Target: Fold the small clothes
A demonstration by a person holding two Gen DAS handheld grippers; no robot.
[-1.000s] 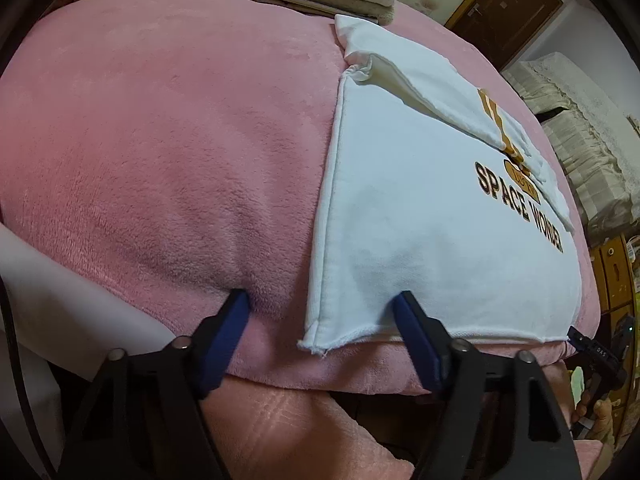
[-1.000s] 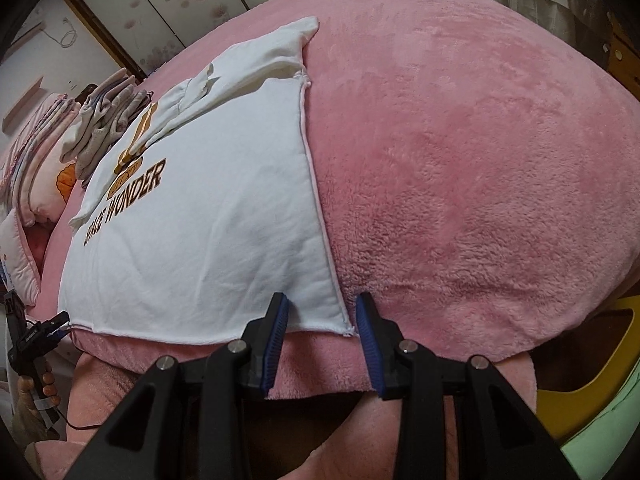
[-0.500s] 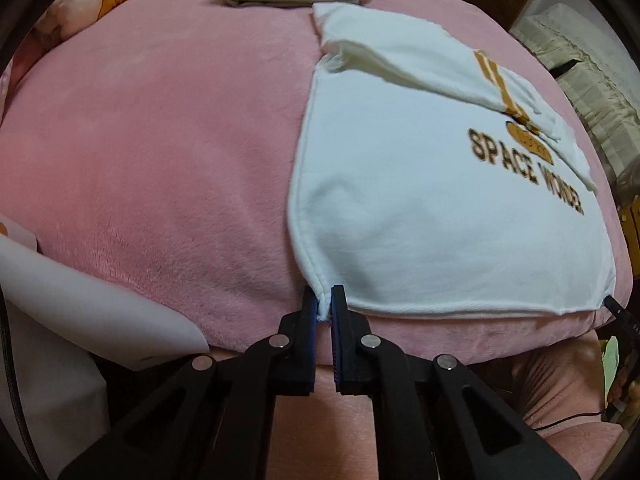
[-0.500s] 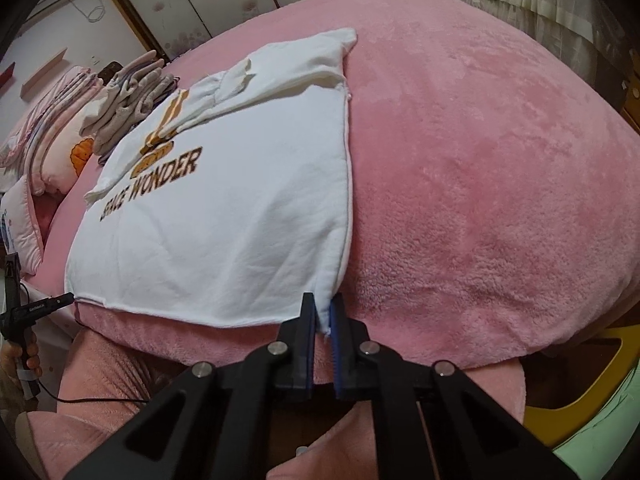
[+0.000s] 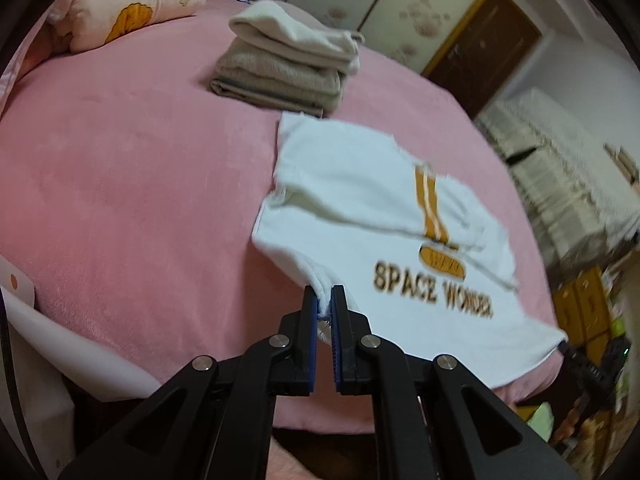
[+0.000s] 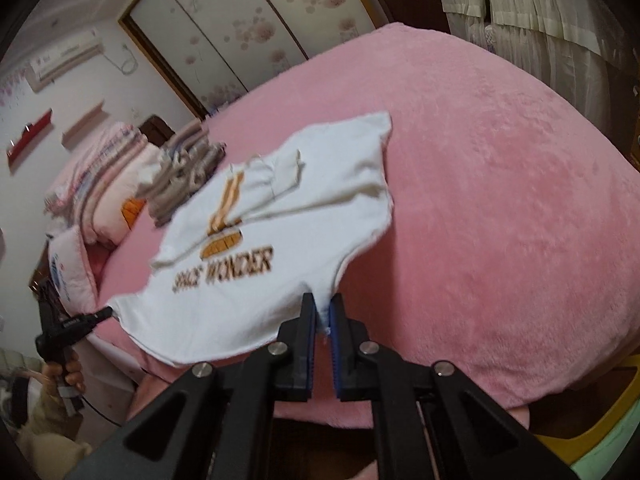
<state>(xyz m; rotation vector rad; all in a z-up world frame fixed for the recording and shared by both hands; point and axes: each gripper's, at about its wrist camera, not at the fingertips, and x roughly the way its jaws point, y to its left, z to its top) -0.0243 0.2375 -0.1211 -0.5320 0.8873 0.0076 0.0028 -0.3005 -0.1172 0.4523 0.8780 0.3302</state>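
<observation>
Now the white T-shirt (image 5: 372, 216) lies on the pink bed (image 5: 120, 200), each hem corner clamped: left gripper (image 5: 324, 300), right gripper (image 6: 322, 308). Bottom-up fold, probably; motion blurs it. Next, carry both corners evenly toward the collar.

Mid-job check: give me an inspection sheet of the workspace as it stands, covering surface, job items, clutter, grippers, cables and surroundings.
Surface: pink plush bed cover, smooth.
Job's things: white T-shirt, sleeves folded in, near hem raised off the cover at both corners.
Clutter: stack of folded beige clothes; pillows behind.
Grippers: left gripper shut on one hem corner; right gripper shut on the other.
Cables: dark lead below the hand.
Surroundings: flowered wardrobe doors, curtains.
</observation>
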